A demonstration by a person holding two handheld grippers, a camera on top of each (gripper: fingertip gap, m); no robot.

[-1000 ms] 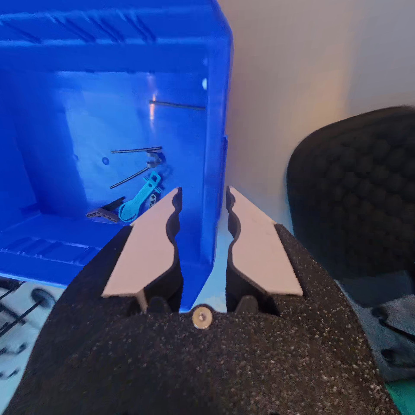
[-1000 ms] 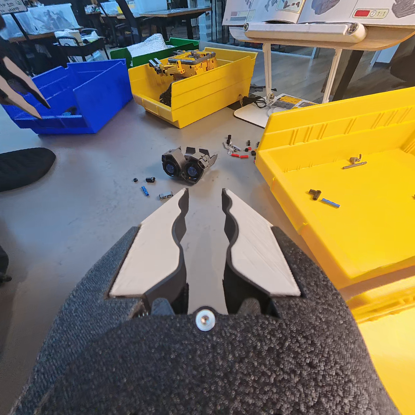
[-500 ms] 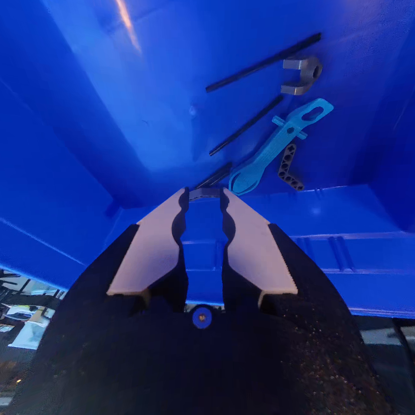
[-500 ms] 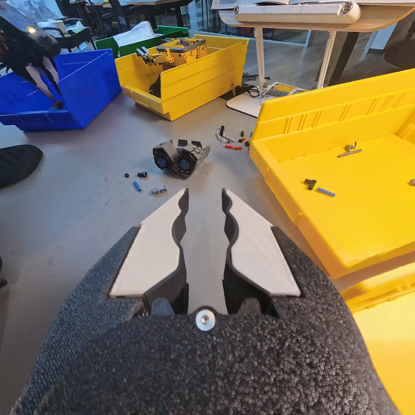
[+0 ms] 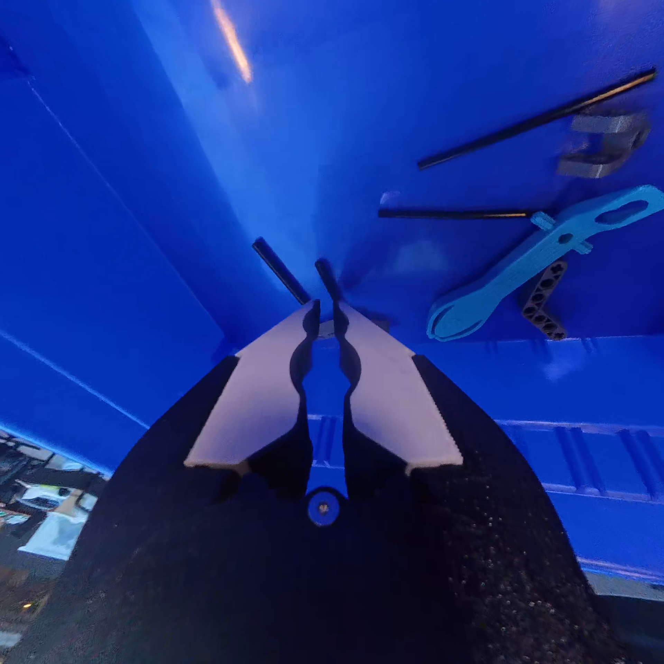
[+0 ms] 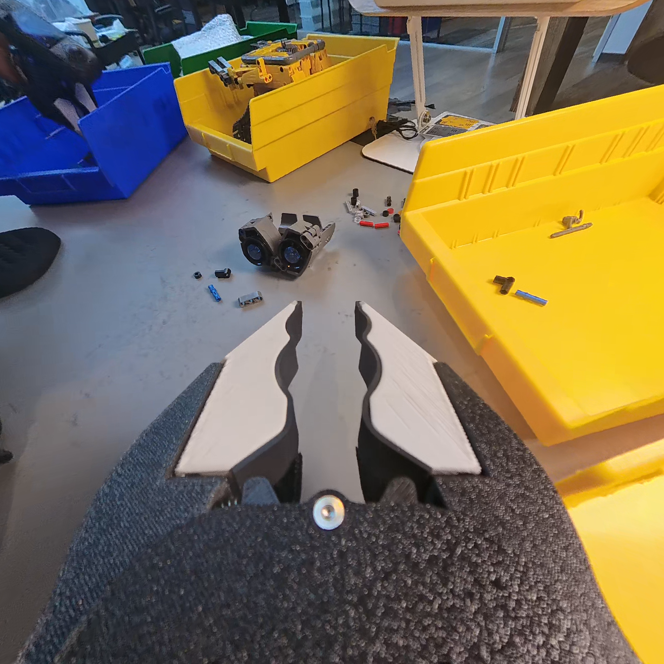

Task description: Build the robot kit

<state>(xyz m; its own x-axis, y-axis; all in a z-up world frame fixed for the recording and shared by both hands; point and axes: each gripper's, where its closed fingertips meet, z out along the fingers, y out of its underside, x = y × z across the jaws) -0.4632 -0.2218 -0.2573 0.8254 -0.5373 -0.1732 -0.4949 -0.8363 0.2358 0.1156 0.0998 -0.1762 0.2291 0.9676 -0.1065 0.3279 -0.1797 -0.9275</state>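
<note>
In the blue bin (image 5: 107,251), the left gripper (image 5: 326,309) sits nearly closed at centre frame around a black rod (image 5: 327,278), grip unclear, while the right gripper (image 6: 327,305) hangs released above the table (image 6: 107,359), near a grey beam (image 6: 249,299).

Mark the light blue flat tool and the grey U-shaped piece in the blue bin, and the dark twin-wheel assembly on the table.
light blue flat tool (image 5: 531,273): left wrist view, mid handle.
grey U-shaped piece (image 5: 607,147): left wrist view, curved back.
dark twin-wheel assembly (image 6: 284,248): right wrist view, centre between wheels.
</note>
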